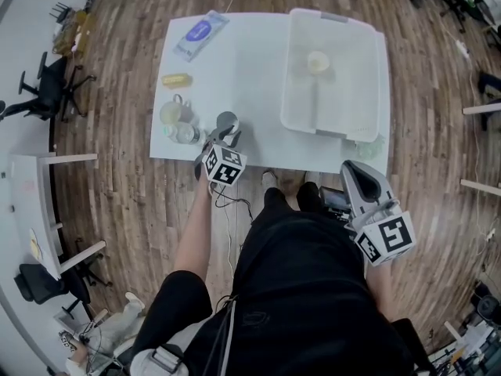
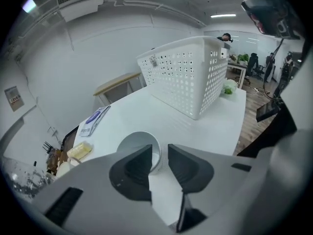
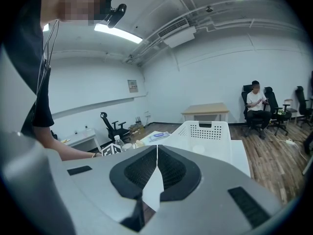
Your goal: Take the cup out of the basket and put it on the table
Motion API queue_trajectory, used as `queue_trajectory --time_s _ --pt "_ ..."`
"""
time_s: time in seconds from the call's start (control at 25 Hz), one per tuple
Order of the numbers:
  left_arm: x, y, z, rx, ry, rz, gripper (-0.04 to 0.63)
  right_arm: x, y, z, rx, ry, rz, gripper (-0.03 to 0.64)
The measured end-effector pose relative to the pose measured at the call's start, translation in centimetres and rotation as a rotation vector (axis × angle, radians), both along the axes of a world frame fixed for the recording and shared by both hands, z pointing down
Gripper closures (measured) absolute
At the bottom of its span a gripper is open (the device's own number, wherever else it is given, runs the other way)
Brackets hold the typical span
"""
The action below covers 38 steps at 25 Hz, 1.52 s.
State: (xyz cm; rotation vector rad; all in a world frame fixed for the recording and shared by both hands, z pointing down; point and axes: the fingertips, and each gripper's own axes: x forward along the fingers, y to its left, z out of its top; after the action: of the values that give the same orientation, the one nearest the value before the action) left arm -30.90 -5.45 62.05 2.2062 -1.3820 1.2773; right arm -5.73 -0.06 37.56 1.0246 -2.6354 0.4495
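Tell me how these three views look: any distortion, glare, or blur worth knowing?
Head view: fisheye bows the table edges, light even. Left gripper view: dark round corners, cup sharp. Right gripper view: ceiling lamp glares, top-left patch mosaic-blurred.

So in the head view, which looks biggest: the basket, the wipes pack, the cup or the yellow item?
1. basket
2. wipes pack
3. cup and yellow item: too alike to rank.

Your white worktop (image 1: 250, 69) carries the cup (image 1: 226, 121) right at your left claw's (image 1: 220, 138) tips. Containers (image 1: 176, 120) sit just left of the claw, with a yellow packet (image 1: 177, 80) and wipes (image 1: 200, 34) beyond them. The basket (image 1: 333, 16) stands off to the claw's right.
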Motion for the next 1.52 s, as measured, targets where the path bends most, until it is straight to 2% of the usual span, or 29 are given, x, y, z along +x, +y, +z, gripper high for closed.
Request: queue_trajectory --time_s 0.12,0.4,0.52,0.64,0.84,1.0,1.24,1.32,1.52 --pt "0.3 0.4 -0.3 -0.003 0.007 0.018 0.469 -0.2 0.0 -0.1 0.002 0.0 0.005 0.592" --pt "0.0 0.5 -2.4 0.052 -0.034 0.025 0.469 -0.4 -0.4 0.2 0.0 -0.009 0.003 0.592" --pt "0.4 0.5 -4.3 0.091 -0.022 0.025 0.469 -0.6 -0.4 0.1 0.001 -0.013 -0.002 0.592" --pt "1.0 0.2 -6.7 0.149 0.007 0.019 0.478 -0.6 -0.4 0.1 0.005 -0.018 -0.007 0.592" --pt "3.3 -0.2 -12.5 0.289 0.078 0.022 0.541 -0.4 -0.7 0.0 0.014 -0.031 -0.004 0.592" --pt "7.1 0.0 -17.0 0.36 0.218 0.061 0.578 0.0 -0.9 -0.1 0.025 -0.047 -0.002 0.592" --pt "14.4 1.6 -23.4 0.434 0.552 0.134 0.586 0.6 -1.3 -0.5 0.053 -0.057 -0.001 0.592" --pt "16.5 2.4 -25.0 0.435 0.65 0.142 0.586 0.6 -1.3 -0.9 0.067 -0.059 -0.005 0.592" --pt "20.3 4.6 -27.1 0.394 0.821 0.189 0.586 0.9 -1.1 -1.4 0.086 -0.073 -0.014 0.592"
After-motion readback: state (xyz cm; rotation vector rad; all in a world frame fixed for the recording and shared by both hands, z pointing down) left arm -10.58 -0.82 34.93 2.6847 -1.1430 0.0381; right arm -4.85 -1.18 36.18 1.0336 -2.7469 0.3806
